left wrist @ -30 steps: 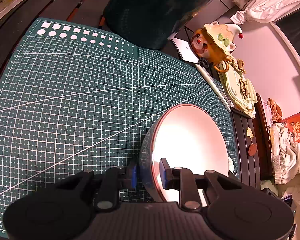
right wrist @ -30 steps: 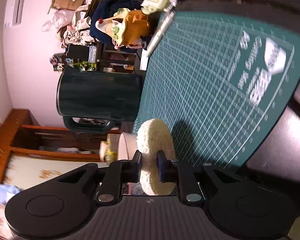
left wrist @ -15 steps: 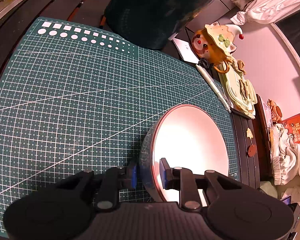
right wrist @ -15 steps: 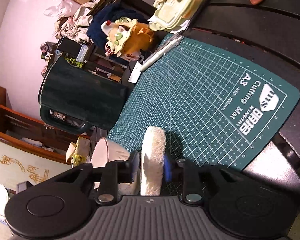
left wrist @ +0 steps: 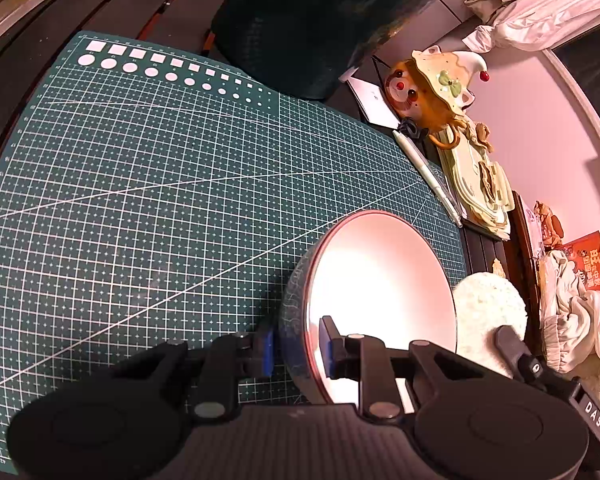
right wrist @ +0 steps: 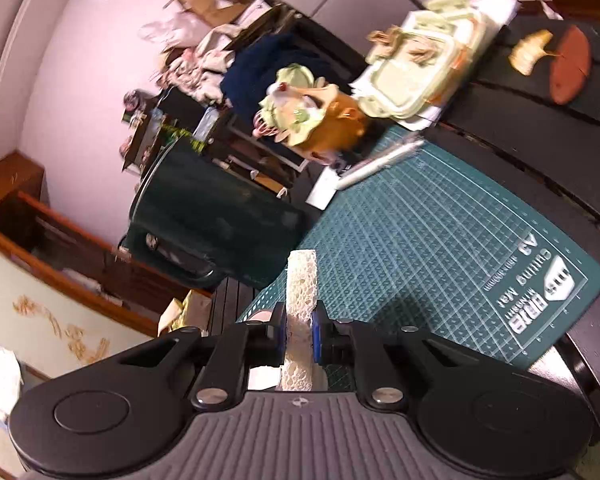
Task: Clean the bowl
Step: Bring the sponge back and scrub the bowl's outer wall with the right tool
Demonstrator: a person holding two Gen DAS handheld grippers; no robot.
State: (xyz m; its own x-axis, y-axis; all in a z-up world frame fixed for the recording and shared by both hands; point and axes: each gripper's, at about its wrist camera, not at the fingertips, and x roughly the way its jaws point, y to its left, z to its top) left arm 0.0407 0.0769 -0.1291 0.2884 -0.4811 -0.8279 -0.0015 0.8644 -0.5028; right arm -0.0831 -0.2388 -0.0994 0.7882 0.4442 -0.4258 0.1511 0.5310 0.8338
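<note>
The left gripper [left wrist: 298, 346] is angled steeply down at the mat [left wrist: 148, 200], its pads pinching the bowl [left wrist: 380, 292] by the rim, one pad inside and one outside, so the bowl stands tipped on edge on the mat's near right part. The right gripper [right wrist: 296, 330] points only slightly downward, and its jaws have just closed tight on the sponge [right wrist: 300, 300], which sticks up edge-on between them. In the left view the sponge [left wrist: 490, 312] sits just beside the bowl's right rim, can't tell if it's touching.
</note>
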